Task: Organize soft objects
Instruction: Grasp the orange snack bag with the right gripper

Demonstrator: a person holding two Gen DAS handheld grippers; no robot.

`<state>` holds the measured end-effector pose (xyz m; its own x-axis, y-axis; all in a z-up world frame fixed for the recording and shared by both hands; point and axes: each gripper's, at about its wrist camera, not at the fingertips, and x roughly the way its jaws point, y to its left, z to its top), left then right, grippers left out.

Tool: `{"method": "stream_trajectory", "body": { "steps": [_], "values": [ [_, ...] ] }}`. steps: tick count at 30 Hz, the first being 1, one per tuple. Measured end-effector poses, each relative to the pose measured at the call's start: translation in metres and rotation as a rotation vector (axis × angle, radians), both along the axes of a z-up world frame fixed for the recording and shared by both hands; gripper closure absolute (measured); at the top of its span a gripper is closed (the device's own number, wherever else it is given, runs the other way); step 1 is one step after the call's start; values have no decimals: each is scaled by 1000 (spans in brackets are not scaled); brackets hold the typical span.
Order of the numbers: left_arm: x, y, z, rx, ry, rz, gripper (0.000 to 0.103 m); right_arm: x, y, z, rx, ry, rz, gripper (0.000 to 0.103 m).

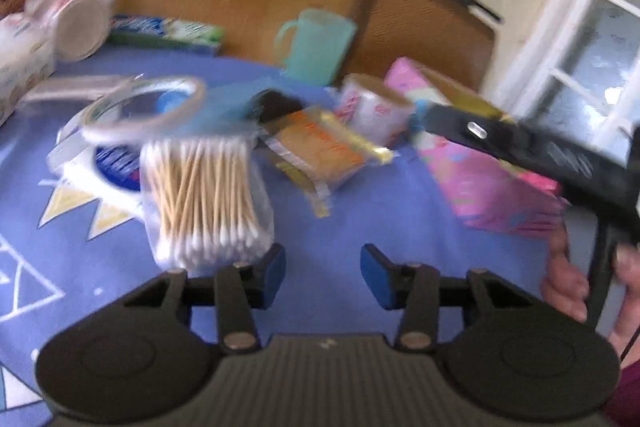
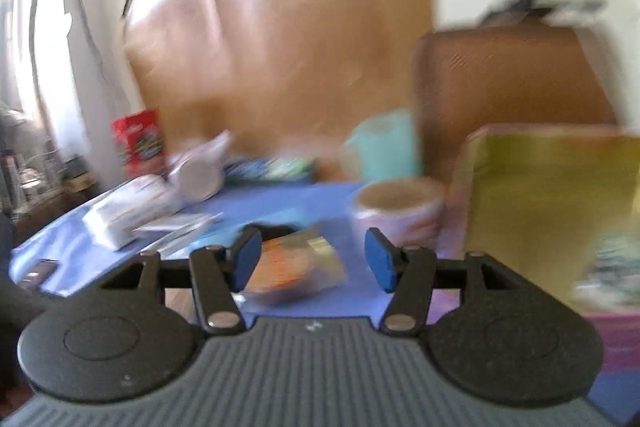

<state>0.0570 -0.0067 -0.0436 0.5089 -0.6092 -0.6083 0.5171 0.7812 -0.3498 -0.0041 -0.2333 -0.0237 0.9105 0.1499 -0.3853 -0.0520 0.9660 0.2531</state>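
Your left gripper (image 1: 323,277) tilts down over the blue cloth (image 1: 380,211), fingers parted with nothing between, the cotton swabs (image 1: 208,195) just beyond its left finger. Your right gripper (image 2: 314,261), fingers released, frames an orange packet (image 2: 296,267); only the left view shows your hand (image 1: 568,279).

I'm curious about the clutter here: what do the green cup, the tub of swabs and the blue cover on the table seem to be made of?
Green cup: probably matte plastic; slightly see-through, with a moulded handle.
Tub of swabs: clear glossy plastic, since the contents show through; the swabs look like pale wooden sticks with white cotton tips.
Blue cover: smooth printed sheet, cloth or vinyl; blur hides which.
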Motion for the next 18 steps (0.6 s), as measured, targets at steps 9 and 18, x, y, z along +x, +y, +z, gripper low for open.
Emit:
{"method": "stream_trajectory", "body": {
  "steps": [9, 18],
  "values": [
    [1, 52, 5, -76, 27, 100, 66, 41, 3, -35, 143, 209, 35, 70],
    [3, 32, 21, -157, -9, -3, 54, -51, 48, -31, -103, 114, 96, 46]
  ]
}}
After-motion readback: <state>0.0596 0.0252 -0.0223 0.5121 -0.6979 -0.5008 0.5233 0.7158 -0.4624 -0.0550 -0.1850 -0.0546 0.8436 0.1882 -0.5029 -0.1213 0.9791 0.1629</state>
